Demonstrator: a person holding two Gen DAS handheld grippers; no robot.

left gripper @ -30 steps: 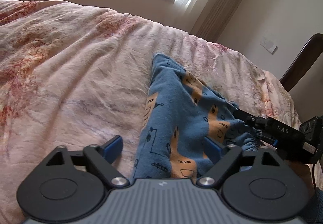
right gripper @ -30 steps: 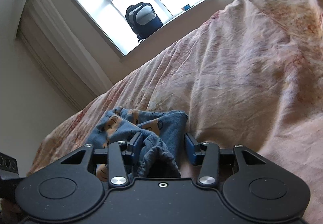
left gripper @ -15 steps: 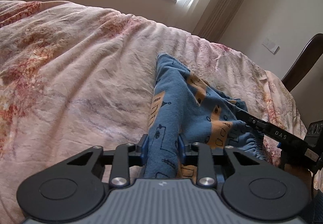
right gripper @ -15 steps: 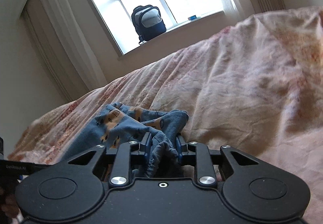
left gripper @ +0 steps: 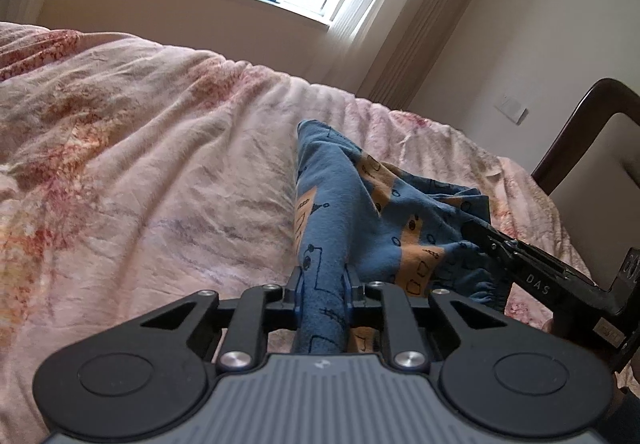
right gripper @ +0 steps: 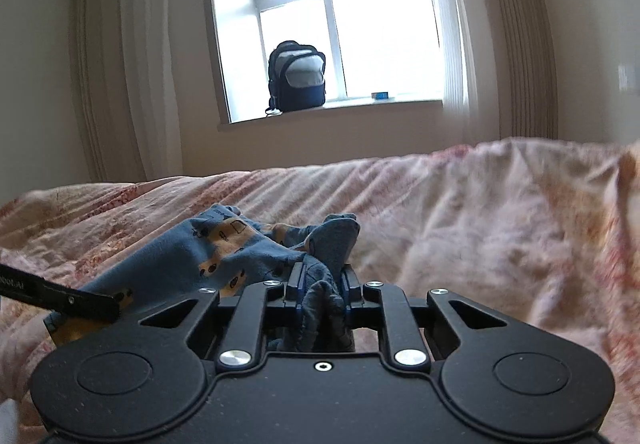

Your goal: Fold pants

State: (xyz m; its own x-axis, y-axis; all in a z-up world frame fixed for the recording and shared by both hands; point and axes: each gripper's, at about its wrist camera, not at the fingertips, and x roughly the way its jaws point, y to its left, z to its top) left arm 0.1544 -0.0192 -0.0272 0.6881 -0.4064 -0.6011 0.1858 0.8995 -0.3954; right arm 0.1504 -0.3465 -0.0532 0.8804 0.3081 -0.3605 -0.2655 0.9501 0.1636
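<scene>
Small blue pants [left gripper: 360, 199] with orange patches and black drawings lie bunched on the pink bed cover. My left gripper [left gripper: 323, 286] is shut on one edge of the pants, and the cloth runs taut from its jaws. My right gripper [right gripper: 322, 284] is shut on a gathered part of the pants [right gripper: 224, 248]. The right gripper also shows in the left wrist view [left gripper: 486, 240], pinching the elastic waist at the right. A finger of the left gripper crosses the right wrist view [right gripper: 64, 300] at the far left.
The pink flowered bed cover [left gripper: 140, 171] spreads left and beyond the pants. A dark wooden chair [left gripper: 580, 131] stands at the bed's right side. A backpack [right gripper: 298, 77] and a small blue box [right gripper: 382, 95] sit on the window sill behind the bed.
Both grippers went from open around the cloth to shut on it, then lifted; the pants are now pulled up and stretched between them, and the right wrist view has levelled out.
</scene>
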